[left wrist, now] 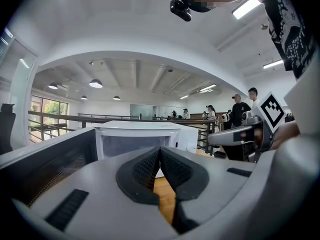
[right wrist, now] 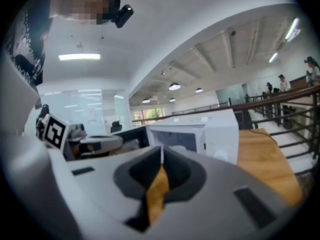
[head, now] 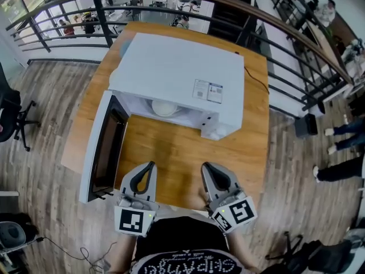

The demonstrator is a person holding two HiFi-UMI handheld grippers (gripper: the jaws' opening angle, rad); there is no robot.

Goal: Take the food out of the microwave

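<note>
On the far left, the door [head: 104,144] of the white microwave [head: 182,67] stands swung wide open, out past the edge of the wooden worktop [head: 171,147]. Next come my left tongs [head: 149,165], low over the wood and pointing at the open box. The two jaws are pressed together and nothing is between them. A little farther right, inside the microwave and near the front, sits a white round bowl [head: 164,107]. I think the food is in it, but I cannot see the food itself. Then come my right tongs [head: 206,167], near the left ones but not touching them. These jaws are squeezed together too, with nothing in them.

I think the bowl is hard and smooth, so it could slip. It could break if it falls. It may be hot, and if it is full it may be heavier than it looks. One pinch on just one side might make it tip. So I would open both tongs first. Then I would take the rim on the left side and on the right side, and slide the bowl out flat and slow, keeping clear of the door.
</note>
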